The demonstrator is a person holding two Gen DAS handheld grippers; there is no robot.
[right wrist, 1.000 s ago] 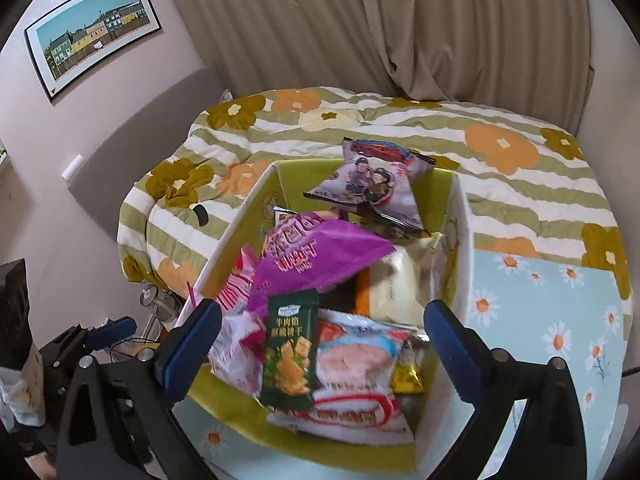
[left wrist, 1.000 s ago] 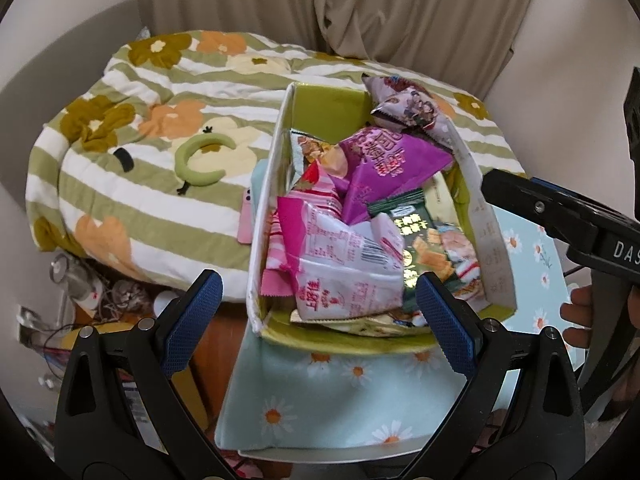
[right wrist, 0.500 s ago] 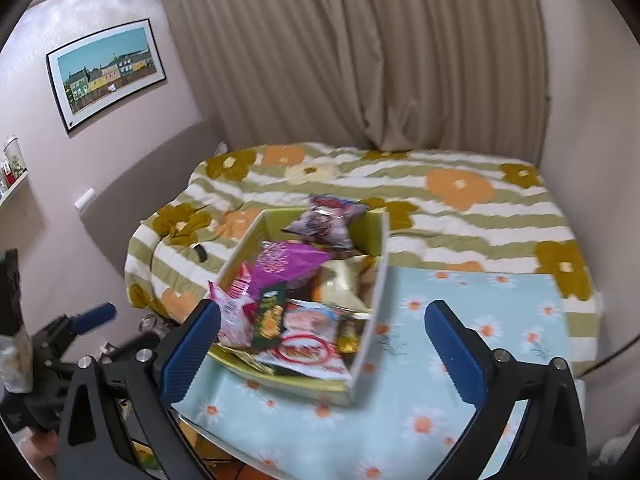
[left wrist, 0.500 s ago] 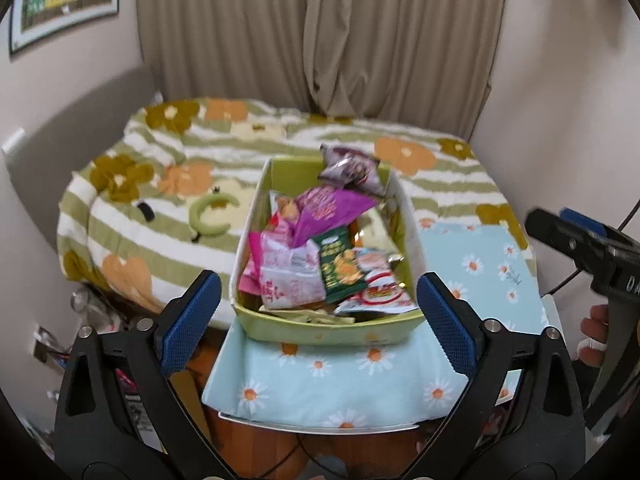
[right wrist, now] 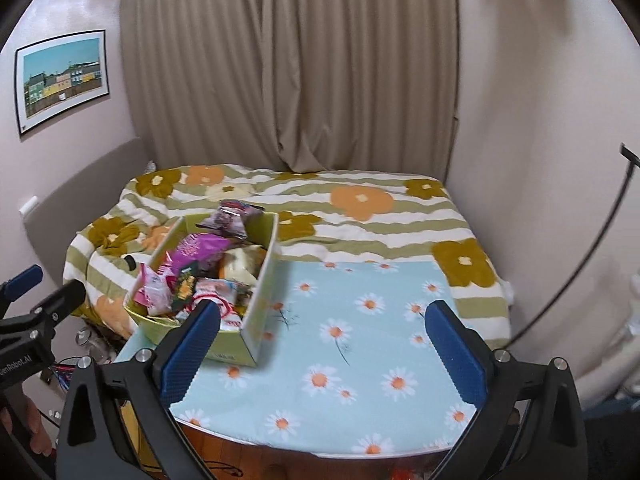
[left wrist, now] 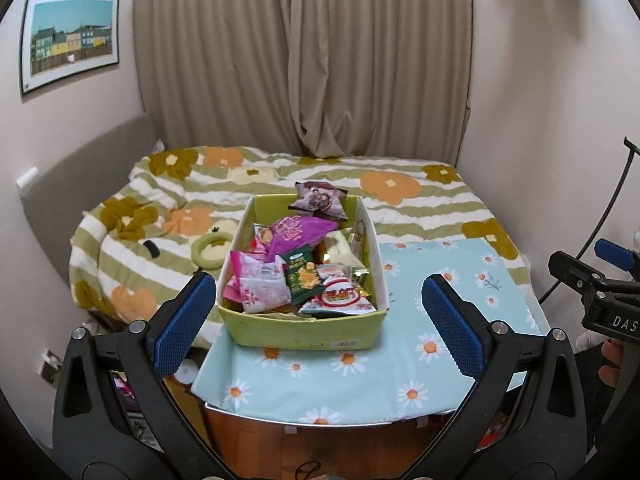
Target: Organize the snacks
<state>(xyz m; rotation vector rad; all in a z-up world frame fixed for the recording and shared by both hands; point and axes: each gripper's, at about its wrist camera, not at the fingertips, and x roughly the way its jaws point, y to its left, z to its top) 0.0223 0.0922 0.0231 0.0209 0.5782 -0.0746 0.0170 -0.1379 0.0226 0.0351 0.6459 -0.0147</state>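
Note:
A yellow-green cardboard box (left wrist: 304,330) full of snack packets stands on the left part of a table with a light blue daisy cloth (left wrist: 432,280). Among the packets are a purple bag (left wrist: 298,230), a pink-white bag (left wrist: 260,286), a green bag (left wrist: 302,274) and a dark bag (left wrist: 320,200) at the far end. The box also shows in the right wrist view (right wrist: 256,312). My left gripper (left wrist: 316,324) is open and empty, held back from the box's near wall. My right gripper (right wrist: 324,348) is open and empty above the cloth (right wrist: 380,320), to the right of the box.
A bed with a green-striped flowered blanket (left wrist: 400,192) lies behind the table. A green ring toy (left wrist: 208,246) rests on it left of the box. Beige curtains (left wrist: 304,60) hang behind. A picture (left wrist: 70,38) hangs on the left wall. The table's front edge (left wrist: 320,426) is near.
Both grippers have pulled back and up from the box, which now looks smaller and farther away. Both stay open and empty. The box and snacks have not moved.

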